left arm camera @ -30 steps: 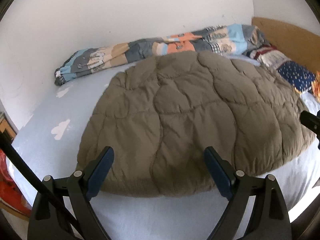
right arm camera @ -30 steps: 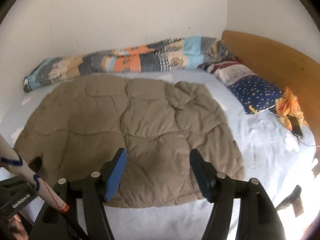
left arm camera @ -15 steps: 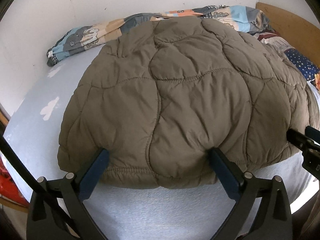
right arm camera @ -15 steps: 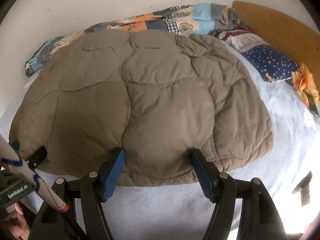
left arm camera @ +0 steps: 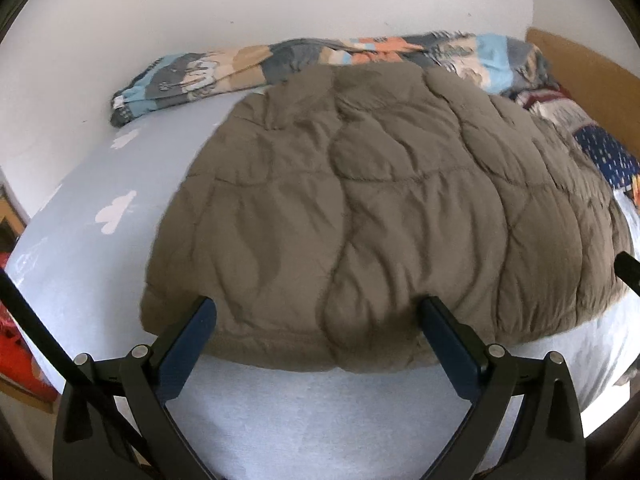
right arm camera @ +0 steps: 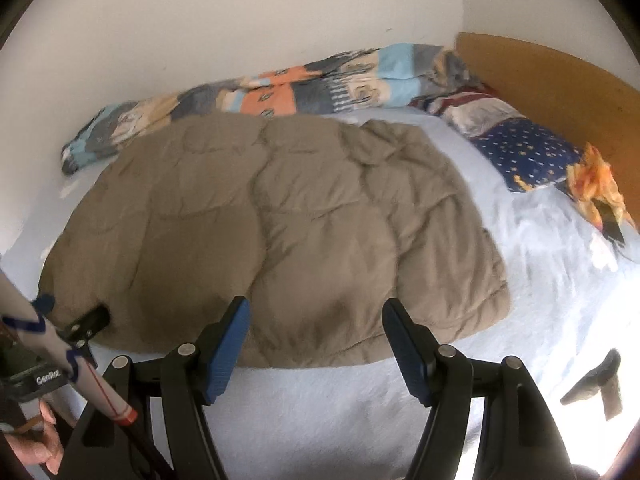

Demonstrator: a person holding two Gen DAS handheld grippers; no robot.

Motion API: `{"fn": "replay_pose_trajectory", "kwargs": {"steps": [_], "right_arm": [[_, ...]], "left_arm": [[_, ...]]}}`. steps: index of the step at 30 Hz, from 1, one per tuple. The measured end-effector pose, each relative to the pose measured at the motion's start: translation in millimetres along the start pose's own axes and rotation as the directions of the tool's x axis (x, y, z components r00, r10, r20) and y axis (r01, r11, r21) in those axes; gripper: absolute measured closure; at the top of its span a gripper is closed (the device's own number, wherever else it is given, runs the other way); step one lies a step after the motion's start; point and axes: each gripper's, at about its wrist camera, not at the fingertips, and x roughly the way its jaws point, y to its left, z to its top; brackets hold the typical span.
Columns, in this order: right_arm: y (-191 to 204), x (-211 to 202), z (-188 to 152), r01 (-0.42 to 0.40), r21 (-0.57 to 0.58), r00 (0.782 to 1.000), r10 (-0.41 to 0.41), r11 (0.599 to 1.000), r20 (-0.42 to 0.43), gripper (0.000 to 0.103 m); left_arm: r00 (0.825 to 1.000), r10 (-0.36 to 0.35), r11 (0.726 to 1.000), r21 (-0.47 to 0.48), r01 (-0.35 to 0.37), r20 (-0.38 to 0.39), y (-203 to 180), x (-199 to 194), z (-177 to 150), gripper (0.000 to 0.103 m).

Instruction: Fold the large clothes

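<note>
A large olive-brown quilted puffer garment [left arm camera: 380, 216] lies spread flat on a pale blue bed sheet with white cloud shapes [left arm camera: 100, 216]. Its long axis runs left to right across the bed, one long hemmed edge toward the near side and the other toward the far wall. In the right wrist view the same garment [right arm camera: 280, 232] fills the middle of the bed, its right end stopping short of a dark blue star-print pillow [right arm camera: 528, 152].

A rolled patchwork blanket in blue, orange and grey [left arm camera: 320, 60] lies along the far wall behind the garment, and a wooden headboard [right arm camera: 552, 76] stands at the far right.

The left gripper [left arm camera: 316, 312] has its black fingers with blue pads spread wide, both tips over the near hem; nothing is pinched between them. The right gripper [right arm camera: 316, 314] stands with its fingers well apart, though less wide, also above the near hem further right, clamping nothing. A person's hand [right arm camera: 36, 440] shows at the lower left of the right wrist view.

Compared with half a second ago, the garment looks smaller and further off in both views, with more sheet showing around it. A second ago the left fingers stood a little narrower.
</note>
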Motion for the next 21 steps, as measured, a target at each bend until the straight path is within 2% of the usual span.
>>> {"fn": "replay_pose_trajectory", "kwargs": {"steps": [3,5,7,9,17,21], "right_arm": [[-25,11,8,0.027,0.106,0.999,-0.025,0.994,-0.021,0.03],[-40,22,12,0.047,0.169,0.998,-0.041,0.984,-0.044,0.03],[-48,36,12,0.022,0.217,0.996,-0.003,0.976,-0.089,0.03],[-55,53,9,-0.008,0.268,0.988,0.05,0.963,-0.149,0.03],[-51,59,11,0.008,0.233,0.985,0.032,0.972,-0.17,0.026],[-43,44,8,0.03,0.203,0.991,-0.004,0.979,-0.132,0.026]], "left_arm": [[0.999,0.025,0.998,-0.058,-0.023,0.038,14,-4,5,0.002],[0.999,0.028,0.995,-0.093,-0.026,0.025,22,2,7,0.002],[0.999,0.004,0.994,-0.111,-0.008,-0.037,24,15,6,0.002],[0.998,0.016,0.995,-0.102,-0.022,-0.055,22,22,5,0.001],[0.998,0.027,0.996,-0.088,-0.031,-0.052,20,22,5,0.0],[0.999,0.015,0.996,-0.082,-0.017,-0.029,18,9,5,0.0]]}}
